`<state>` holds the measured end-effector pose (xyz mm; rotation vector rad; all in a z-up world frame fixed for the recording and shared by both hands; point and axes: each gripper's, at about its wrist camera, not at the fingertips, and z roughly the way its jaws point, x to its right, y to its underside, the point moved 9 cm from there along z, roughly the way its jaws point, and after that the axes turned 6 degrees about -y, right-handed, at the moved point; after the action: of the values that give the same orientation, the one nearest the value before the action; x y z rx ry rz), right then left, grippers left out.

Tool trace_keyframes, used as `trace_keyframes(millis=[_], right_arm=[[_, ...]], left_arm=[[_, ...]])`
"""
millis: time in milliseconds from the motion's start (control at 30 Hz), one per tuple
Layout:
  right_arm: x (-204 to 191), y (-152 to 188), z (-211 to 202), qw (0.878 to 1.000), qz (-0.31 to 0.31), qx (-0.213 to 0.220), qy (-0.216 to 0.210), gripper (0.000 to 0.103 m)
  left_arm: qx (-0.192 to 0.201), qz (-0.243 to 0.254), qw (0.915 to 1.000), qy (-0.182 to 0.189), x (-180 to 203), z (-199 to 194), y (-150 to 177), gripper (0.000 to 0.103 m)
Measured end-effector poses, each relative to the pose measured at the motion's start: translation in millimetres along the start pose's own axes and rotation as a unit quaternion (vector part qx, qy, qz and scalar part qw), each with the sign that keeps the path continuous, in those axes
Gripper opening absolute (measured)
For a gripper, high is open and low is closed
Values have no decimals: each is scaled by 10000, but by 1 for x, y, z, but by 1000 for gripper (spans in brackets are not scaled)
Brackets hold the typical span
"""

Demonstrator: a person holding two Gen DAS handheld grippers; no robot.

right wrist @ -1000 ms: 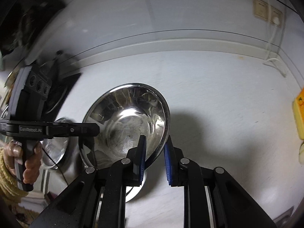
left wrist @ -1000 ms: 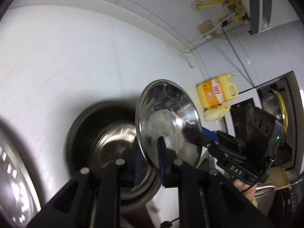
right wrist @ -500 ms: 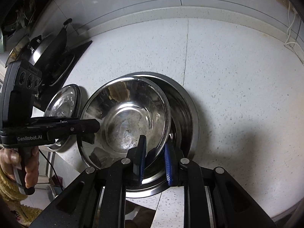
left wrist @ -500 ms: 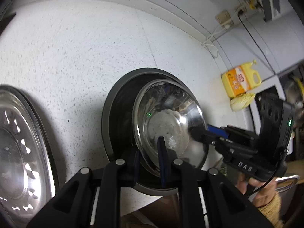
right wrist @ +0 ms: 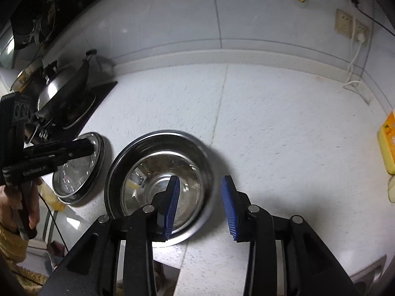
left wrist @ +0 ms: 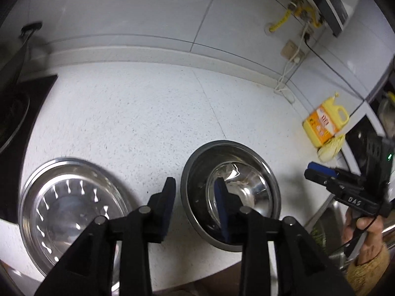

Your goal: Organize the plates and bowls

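A small steel bowl (left wrist: 246, 187) sits nested inside a larger steel bowl (left wrist: 197, 172) on the white counter. My left gripper (left wrist: 195, 197) hovers at that large bowl's left rim, its jaws opening. One finger is over the bowl, the other outside, and the pads press on nothing. In the right wrist view the nested bowl (right wrist: 148, 180) lies in the large bowl (right wrist: 118, 167). My right gripper (right wrist: 200, 203) straddles its right rim, jaws opening and free of it. A stack of steel plates (left wrist: 71, 209) (right wrist: 79, 172) rests to the left of the bowls.
A yellow detergent bottle (left wrist: 323, 125) and a pale cloth stand at the counter's right end, beside a sink edge (left wrist: 333, 212). A black stove with a wok (right wrist: 64, 93) is at the left. A socket and white cable (right wrist: 355, 56) run along the back wall.
Both grippers held the small bowl above the large one. Both have since let go and drawn back with wider jaws. The small bowl now rests inside the large bowl.
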<state>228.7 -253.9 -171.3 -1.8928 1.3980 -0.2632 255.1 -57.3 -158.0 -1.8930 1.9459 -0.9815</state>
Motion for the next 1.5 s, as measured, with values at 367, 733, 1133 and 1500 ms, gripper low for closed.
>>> trace_keyframes(millis=[367, 733, 1133, 1500], right_arm=[[35, 24, 22, 9959, 809, -323, -258, 32], [40, 31, 62, 9896, 1125, -729, -526, 27], [40, 35, 67, 9873, 1262, -777, -574, 22], [36, 36, 72, 9861, 1352, -954, -177, 19]], left_arm=[[-766, -695, 9946, 113, -11, 50, 36, 31], [-1028, -806, 9914, 117, 0, 84, 47, 29], [-972, -1276, 9870, 132, -17, 95, 42, 24], [-1116, -1133, 9868, 307, -2, 108, 46, 11]])
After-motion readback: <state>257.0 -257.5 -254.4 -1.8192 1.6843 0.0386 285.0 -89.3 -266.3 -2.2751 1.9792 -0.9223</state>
